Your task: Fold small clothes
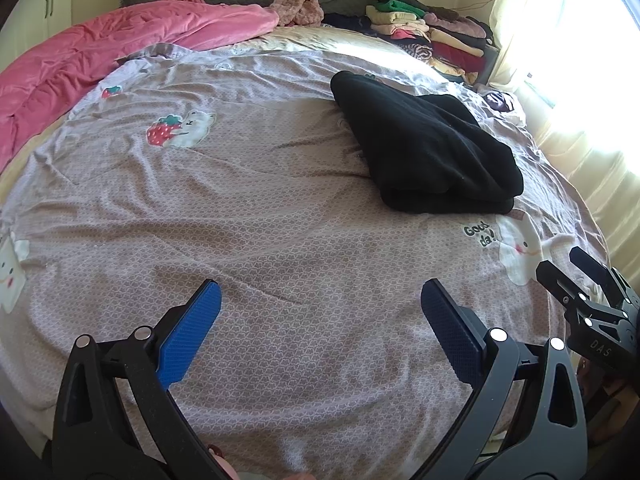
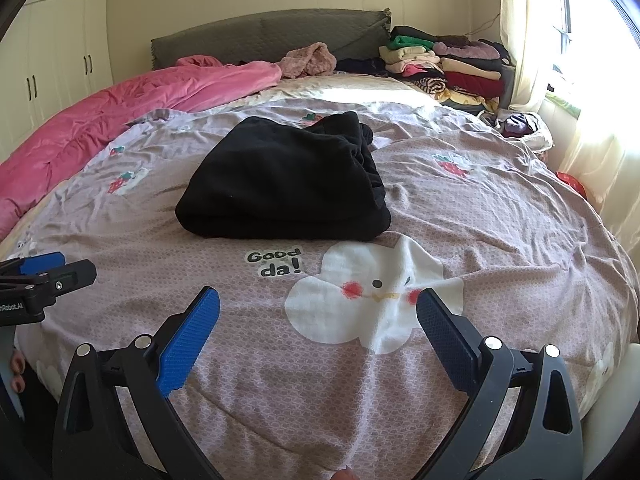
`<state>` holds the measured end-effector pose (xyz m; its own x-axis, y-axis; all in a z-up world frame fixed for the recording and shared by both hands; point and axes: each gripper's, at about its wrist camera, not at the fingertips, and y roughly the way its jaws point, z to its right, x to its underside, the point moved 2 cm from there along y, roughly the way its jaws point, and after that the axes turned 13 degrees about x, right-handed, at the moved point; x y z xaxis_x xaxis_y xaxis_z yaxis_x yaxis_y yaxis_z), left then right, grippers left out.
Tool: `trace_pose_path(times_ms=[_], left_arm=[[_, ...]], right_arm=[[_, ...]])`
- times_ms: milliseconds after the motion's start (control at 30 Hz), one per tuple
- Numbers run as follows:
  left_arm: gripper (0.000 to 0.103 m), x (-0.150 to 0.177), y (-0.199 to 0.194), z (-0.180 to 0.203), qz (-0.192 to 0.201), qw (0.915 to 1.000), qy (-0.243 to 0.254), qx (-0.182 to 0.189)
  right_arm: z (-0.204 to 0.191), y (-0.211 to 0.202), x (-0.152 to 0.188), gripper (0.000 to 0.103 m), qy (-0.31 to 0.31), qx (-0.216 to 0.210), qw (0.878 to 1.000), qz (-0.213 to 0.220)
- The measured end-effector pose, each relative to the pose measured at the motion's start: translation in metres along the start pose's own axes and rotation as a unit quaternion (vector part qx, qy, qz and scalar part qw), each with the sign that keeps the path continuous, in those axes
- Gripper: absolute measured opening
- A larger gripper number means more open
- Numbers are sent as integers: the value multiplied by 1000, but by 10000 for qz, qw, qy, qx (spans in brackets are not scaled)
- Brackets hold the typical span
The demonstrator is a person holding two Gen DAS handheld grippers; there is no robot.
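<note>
A black garment [image 1: 428, 148] lies folded in a thick stack on the mauve patterned bedspread [image 1: 248, 216]; it also shows in the right wrist view [image 2: 284, 188], just beyond the "Good da!" print. My left gripper [image 1: 320, 304] is open and empty, hovering over bare bedspread, near and left of the garment. My right gripper [image 2: 318, 308] is open and empty over the white cloud print, in front of the garment. The right gripper also shows at the right edge of the left wrist view [image 1: 588, 280], and the left gripper at the left edge of the right wrist view [image 2: 56, 272].
A pink quilt [image 1: 100, 60] is bunched along the bed's far left. Stacked folded clothes [image 2: 452, 64] sit at the far right by the grey headboard [image 2: 272, 32]. A curtained window [image 2: 580, 60] is on the right, white wardrobes [image 2: 60, 48] on the left.
</note>
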<state>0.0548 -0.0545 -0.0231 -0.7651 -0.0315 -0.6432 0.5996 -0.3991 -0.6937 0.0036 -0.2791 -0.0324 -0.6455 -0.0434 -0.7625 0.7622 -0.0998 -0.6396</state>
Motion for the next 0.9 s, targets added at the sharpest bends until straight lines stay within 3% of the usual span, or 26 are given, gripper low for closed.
trace_pose_path(times_ms=[900], left_arm=[[94, 0, -6, -3, 19, 10000, 17, -31]], right_arm=[[-3, -3, -3, 98, -34, 12, 10000, 19]])
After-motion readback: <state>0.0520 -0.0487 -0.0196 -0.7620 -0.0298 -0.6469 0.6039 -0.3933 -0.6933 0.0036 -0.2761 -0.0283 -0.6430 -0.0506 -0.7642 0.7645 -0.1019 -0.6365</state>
